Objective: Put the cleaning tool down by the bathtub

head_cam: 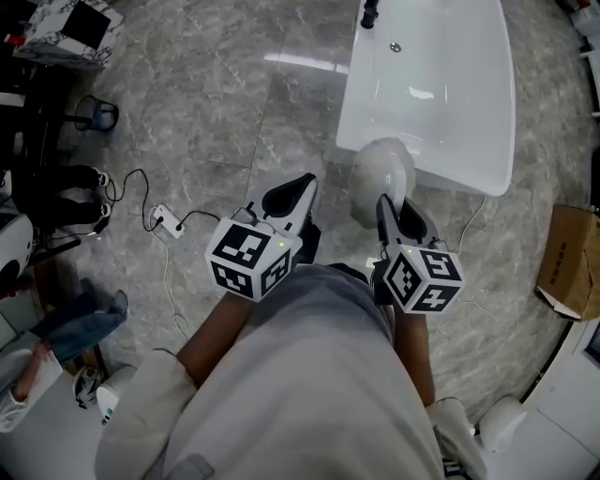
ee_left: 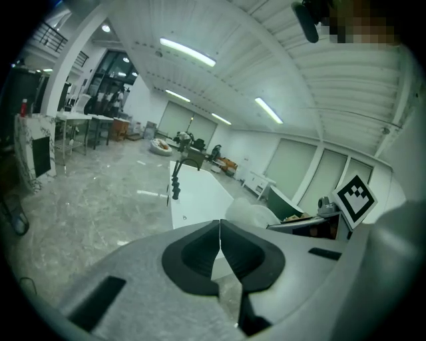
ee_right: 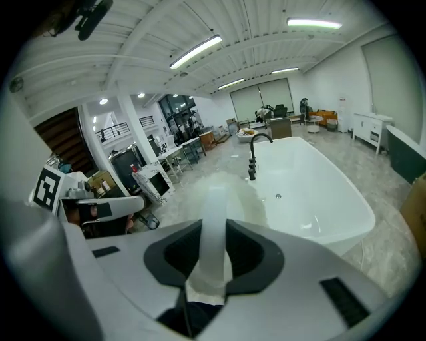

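Right gripper (head_cam: 398, 208): jaws narrowed onto the pale translucent handle of the cleaning tool (head_cam: 382, 173); the tool's rounded head points far, at the near rim of the bathtub (head_cam: 441, 103).
Left gripper (head_cam: 298, 192): jaws together, nothing between them.
Bathtub: white, rounded edge; black faucet (head_cam: 369, 13) at its far end.
Open room: broad grey marbled floor (head_cam: 234, 112) left of the tub; power strip (head_cam: 167, 221) with trailing cables on the floor at near left; cardboard box (head_cam: 567, 262) on the floor right of the tub's near end.
Writing: dark print on the box, too small to read; black-and-white square patterns on both marker cubes (head_cam: 251, 258).
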The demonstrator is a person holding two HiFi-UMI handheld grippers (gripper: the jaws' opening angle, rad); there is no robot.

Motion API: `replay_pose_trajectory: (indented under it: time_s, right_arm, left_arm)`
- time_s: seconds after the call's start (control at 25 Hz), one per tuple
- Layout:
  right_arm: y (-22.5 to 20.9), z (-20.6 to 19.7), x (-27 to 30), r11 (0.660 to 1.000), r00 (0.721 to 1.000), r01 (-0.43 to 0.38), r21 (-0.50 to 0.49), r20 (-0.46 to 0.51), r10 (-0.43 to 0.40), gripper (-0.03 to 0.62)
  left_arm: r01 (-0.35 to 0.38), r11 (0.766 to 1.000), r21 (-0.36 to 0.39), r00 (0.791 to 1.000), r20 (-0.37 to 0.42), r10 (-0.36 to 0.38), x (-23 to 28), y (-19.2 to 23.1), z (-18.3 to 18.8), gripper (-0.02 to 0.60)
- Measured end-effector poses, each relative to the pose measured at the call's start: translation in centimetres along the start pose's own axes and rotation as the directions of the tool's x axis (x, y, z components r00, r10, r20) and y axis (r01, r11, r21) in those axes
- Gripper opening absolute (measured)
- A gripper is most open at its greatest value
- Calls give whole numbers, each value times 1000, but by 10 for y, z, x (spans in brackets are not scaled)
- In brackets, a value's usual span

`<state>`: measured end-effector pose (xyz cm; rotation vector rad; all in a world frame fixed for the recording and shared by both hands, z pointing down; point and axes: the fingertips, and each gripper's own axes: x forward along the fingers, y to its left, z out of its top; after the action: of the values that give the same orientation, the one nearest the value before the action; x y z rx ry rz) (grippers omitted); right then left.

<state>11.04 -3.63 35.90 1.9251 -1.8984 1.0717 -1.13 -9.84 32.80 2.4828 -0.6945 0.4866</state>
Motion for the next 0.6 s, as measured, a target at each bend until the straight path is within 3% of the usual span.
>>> replay_pose_trajectory:
  time_s: [0.6]
  right_arm:
    - [16,17,31,998,1000,-22,-54,6,22,89]
  left_arm:
    - [-9,1000,-12,999,-46,8,-1,38,-9,9]
